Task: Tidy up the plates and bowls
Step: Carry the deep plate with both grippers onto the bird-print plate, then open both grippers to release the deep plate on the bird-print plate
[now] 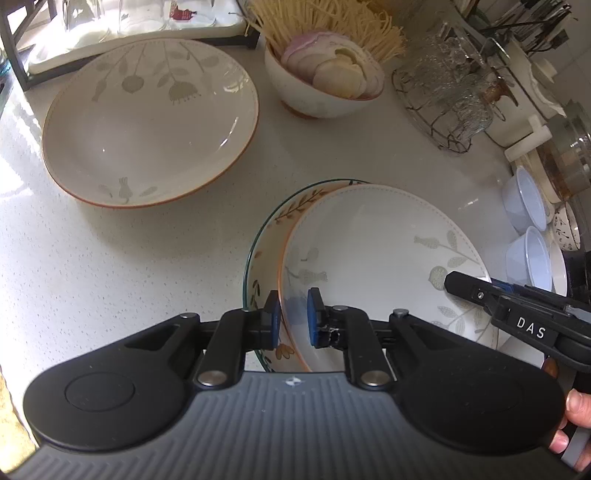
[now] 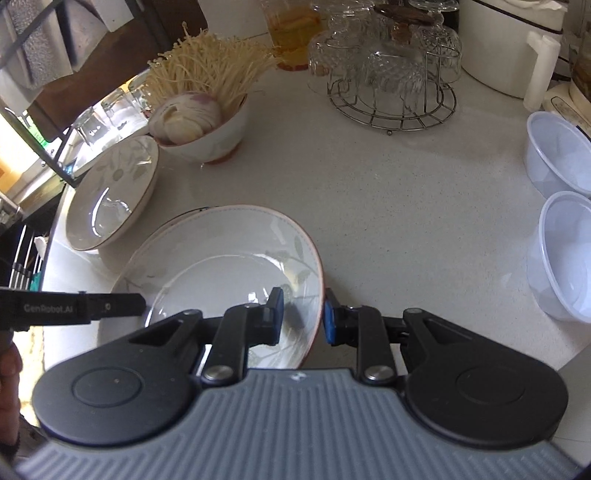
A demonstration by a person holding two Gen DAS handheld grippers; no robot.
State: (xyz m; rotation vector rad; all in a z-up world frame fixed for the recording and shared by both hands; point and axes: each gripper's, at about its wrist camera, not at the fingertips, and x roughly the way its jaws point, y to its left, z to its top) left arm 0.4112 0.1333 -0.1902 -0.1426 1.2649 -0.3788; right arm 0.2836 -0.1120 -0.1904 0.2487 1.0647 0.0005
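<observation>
Plates and bowls sit on a pale speckled countertop [image 1: 110, 258]. Nearest the cameras, a white plate with grey leaf and bird prints [image 1: 388, 266] lies tilted on top of a glass-rimmed plate with orange flower patterns [image 1: 266, 240]. Both grippers reach it from opposite sides.

The left gripper [image 1: 293, 317] straddles the white plate's near rim, one blue pad outside and one inside. Its jaws stand narrowly apart, and a gap shows between the inner pad and the plate, so a firm pinch cannot be confirmed. The right gripper [image 2: 303, 317] straddles the opposite rim (seen in the right wrist view), its pads either side of the rim and slightly apart; whether they press the plate cannot be told.

Further back on the left, a larger shallow white bowl with grey flower prints and a brown rim [image 1: 147, 122] rests alone on the counter. Behind it, a small white bowl [image 1: 314, 92] holds sliced onion and a bunch of enoki mushrooms [image 1: 325, 26]. A wire rack of upturned glass cups [image 2: 388, 74] stands behind that. Two translucent plastic tubs [image 2: 561, 206] sit at the right edge, well apart from the plates.
</observation>
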